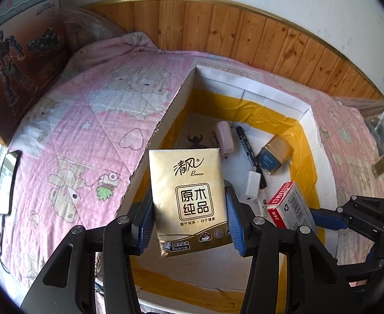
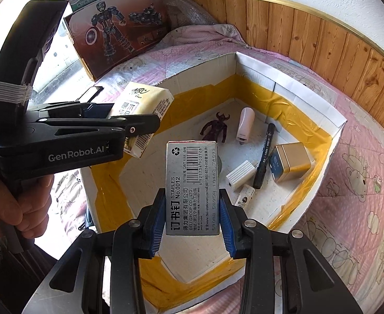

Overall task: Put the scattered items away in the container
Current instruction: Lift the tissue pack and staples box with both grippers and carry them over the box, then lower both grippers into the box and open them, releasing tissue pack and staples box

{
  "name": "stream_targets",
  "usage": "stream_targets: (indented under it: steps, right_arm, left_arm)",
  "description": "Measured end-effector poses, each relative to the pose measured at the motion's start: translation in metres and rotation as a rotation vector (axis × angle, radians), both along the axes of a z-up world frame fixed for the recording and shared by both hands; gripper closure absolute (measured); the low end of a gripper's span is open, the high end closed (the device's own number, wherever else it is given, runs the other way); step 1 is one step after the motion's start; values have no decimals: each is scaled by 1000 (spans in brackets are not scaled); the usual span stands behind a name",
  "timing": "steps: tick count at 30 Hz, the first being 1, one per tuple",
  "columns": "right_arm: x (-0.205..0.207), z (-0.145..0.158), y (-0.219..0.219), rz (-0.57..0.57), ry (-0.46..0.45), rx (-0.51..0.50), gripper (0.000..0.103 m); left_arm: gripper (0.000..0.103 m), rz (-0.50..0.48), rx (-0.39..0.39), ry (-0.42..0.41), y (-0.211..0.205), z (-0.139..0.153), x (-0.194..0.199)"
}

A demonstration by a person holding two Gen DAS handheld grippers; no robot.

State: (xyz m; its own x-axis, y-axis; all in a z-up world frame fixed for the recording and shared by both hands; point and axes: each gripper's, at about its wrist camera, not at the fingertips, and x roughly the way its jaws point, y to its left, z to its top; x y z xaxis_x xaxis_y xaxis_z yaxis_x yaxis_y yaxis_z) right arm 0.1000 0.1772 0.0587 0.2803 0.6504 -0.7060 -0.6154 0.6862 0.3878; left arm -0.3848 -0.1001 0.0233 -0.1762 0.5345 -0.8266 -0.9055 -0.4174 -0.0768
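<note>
Jaws of the left gripper (image 1: 189, 218) stand fairly wide, clamped on the lower flanks of a tissue pack (image 1: 189, 198), which hangs upright over the near left part of the box (image 1: 307, 115). Jaws of the right gripper (image 2: 192, 217) sit narrower, pressed on the long sides of a staple box (image 2: 192, 185), held over the box's near edge.

The tissue pack looks light and soft, its film wrap slippery; a squeeze across the width should dent it, so the flanks are the place to hold. The staple box is stiff card, probably dense for its size, and takes a firm pinch.

Inside, from the right wrist view, a figurine (image 2: 215, 128) lies at 11 o'clock, a marker (image 2: 264, 154) and tin (image 2: 291, 162) at 2.
</note>
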Motion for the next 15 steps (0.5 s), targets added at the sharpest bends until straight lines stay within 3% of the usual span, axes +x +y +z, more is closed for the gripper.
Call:
stream_targets:
  steps: [9,15]
  right_arm:
    - [3,-17,6,19,43,-58,64]
    - [1,-18,12,32,17,-104,64]
  left_arm:
    - [52,-33,-85,83,6,-17,6]
    - [52,-60,-143,112,9,-32,9]
